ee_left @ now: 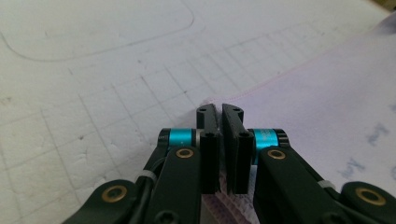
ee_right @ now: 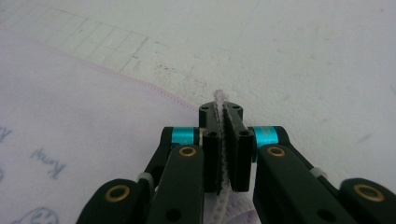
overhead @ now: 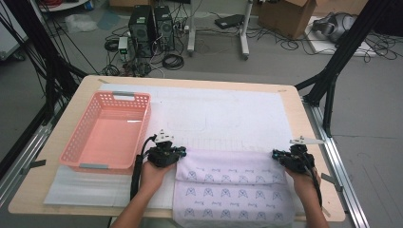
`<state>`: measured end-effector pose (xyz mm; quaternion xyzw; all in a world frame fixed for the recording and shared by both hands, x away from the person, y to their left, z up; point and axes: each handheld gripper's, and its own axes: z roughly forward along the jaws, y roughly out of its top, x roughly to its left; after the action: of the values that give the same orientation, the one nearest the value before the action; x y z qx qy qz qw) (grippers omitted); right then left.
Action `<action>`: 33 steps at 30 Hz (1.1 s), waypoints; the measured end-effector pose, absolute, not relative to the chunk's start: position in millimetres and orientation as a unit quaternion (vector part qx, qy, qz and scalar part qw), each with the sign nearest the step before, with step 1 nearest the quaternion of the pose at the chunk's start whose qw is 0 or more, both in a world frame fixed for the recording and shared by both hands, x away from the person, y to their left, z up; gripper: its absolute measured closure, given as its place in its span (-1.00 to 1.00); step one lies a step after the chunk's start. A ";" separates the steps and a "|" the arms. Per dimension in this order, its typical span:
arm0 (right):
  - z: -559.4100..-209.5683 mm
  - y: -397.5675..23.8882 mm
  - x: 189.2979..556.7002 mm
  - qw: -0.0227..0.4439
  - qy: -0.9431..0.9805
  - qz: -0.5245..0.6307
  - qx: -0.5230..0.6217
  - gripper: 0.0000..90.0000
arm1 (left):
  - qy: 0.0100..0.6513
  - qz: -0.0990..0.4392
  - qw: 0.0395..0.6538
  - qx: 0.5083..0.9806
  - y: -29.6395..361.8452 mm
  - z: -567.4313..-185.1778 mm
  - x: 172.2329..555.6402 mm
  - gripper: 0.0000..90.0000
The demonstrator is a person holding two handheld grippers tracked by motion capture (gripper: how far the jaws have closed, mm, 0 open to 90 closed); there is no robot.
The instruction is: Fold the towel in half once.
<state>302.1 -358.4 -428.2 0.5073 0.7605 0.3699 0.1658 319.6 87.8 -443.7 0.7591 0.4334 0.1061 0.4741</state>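
Note:
A pale lilac cloth [overhead: 228, 185] printed with small blue figures lies flat on the near part of the table, hanging over its front edge. My left gripper [overhead: 182, 152] sits at the cloth's far left corner. In the left gripper view the gripper [ee_left: 220, 112] has its jaws together, pinching the cloth [ee_left: 327, 116] at its pink-stitched edge. My right gripper [overhead: 275, 154] is at the far right corner. In the right gripper view the gripper [ee_right: 219, 105] is shut, with the hem of the cloth [ee_right: 70, 116] showing between its jaws.
A pink plastic basket [overhead: 109, 130] stands to the left of the left gripper, with nothing in it. A white foam mat [overhead: 223, 114] with drawn outlines and a grid covers the wooden table [overhead: 294, 102]. Black frame struts [overhead: 332, 71] rise at both far sides.

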 end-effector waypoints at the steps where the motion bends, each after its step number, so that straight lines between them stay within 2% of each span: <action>1: -427.0 -360.4 298.1 0.170 0.755 0.378 0.508 0.92 | 0.431 0.105 0.486 0.753 89.8 -440.6 317.1 0.90; 12: -414.1 -368.8 249.4 0.191 0.734 0.443 0.478 0.91 | 0.397 0.096 0.539 0.737 101.6 -428.1 277.6 0.90; 22: -412.0 -365.0 215.8 0.201 0.738 0.453 0.457 0.91 | 0.388 0.096 0.557 0.728 109.8 -431.9 248.0 0.88; 33: -421.1 -367.5 187.2 0.190 0.748 0.450 0.449 0.91 | 0.391 0.090 0.557 0.727 109.1 -439.5 216.4 0.88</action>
<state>187.2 -367.5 -421.1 0.4489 0.7482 0.4499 0.1905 216.4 109.1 -439.5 0.7270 0.3909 0.0901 0.5572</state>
